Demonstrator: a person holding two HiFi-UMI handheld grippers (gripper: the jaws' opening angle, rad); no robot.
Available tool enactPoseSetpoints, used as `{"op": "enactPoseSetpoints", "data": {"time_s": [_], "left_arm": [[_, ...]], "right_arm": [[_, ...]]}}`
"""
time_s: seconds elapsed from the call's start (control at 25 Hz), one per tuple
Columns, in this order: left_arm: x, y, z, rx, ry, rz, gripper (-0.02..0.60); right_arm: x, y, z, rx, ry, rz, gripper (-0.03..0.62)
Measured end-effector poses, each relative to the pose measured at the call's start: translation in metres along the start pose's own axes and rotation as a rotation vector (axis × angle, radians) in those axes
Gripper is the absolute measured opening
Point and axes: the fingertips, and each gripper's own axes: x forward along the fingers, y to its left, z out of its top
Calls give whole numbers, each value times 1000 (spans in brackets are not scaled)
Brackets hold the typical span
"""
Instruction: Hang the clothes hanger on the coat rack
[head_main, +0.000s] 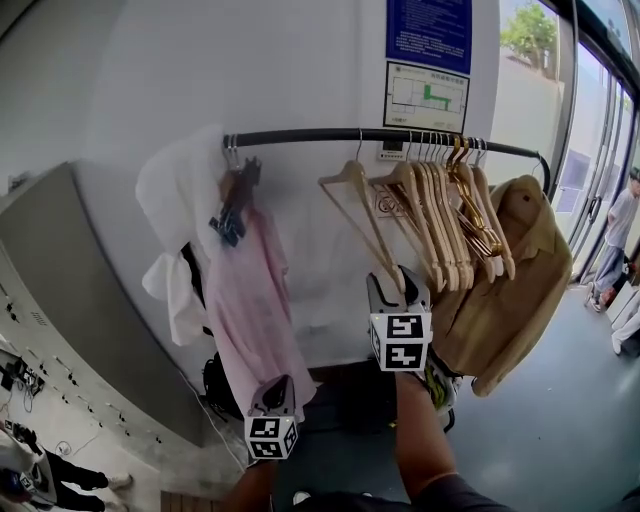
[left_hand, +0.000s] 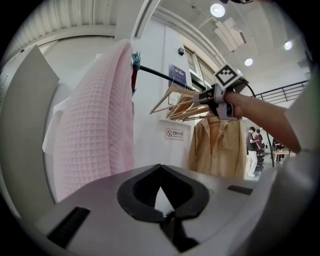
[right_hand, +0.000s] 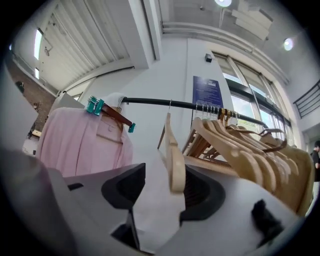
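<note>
**Hanger on the rail, right gripper let go: time to back out**

At the left, the left gripper hangs low below the pink garment. Its jaws are clenched together with nothing between them, and it takes no part in the work at this moment.

Above it runs the black rail of the coat rack. The wooden clothes hanger has its hook over that rail, apart from the pink garment on one side and near the bunch of wooden hangers on the other.

The right gripper sits at the low end of this hanger's arm. Its jaws stand wide apart, released. The arm's tip is between them, close against the right-hand jaw, but they do not press on it.

To the right of the bunch hangs the tan jacket.

By my reading, the step in hand is the let-go, and the hang itself looks done. The next move calls for drawing the right gripper down and away, cleanly enough that the jaw beside the arm's tip does not drag the hanger or lift its hook off the rail.
</note>
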Motion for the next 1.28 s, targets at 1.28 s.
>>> {"op": "enactPoseSetpoints", "data": {"time_s": [1.28], "left_arm": [[2, -33, 9, 23, -25, -63, -2]], "right_arm": [[-131, 54, -177, 99, 144, 85, 12]]}}
